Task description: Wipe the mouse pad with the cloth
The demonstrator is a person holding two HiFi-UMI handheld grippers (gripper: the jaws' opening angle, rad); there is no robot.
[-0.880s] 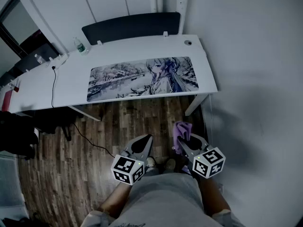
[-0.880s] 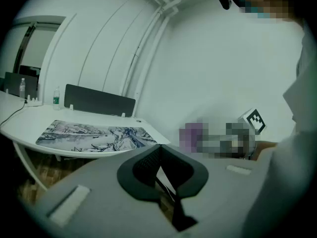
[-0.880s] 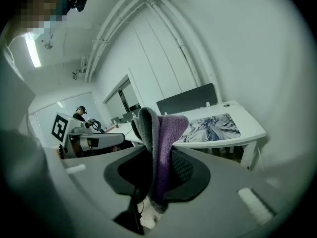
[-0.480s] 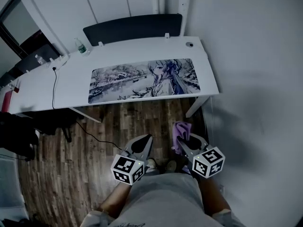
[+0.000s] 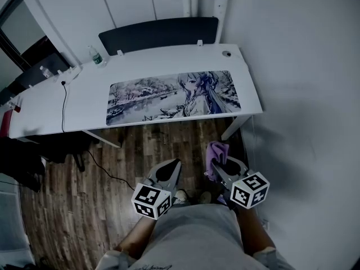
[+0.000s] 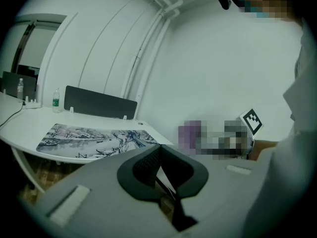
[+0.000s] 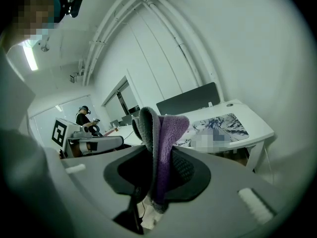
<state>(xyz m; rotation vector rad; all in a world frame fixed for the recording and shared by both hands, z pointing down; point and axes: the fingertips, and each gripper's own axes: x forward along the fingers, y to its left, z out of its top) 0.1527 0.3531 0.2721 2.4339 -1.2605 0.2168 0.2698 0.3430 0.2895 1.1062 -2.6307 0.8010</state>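
White bench (image 5: 84,101) by the wall (image 5: 135,4); mouse pad (image 5: 171,97) lies on it, long axis left-right, well ahead of both tools. The right tool (image 5: 218,166) clamps the cloth (image 5: 217,151), nearer the pad's right end; left tool (image 5: 170,170) closed, empty.

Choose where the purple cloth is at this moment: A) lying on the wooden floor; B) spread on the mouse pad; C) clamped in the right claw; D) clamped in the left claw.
C: the right gripper view shows the right claw shut on the purple cloth, and the head view shows it held well apart from the mouse pad.
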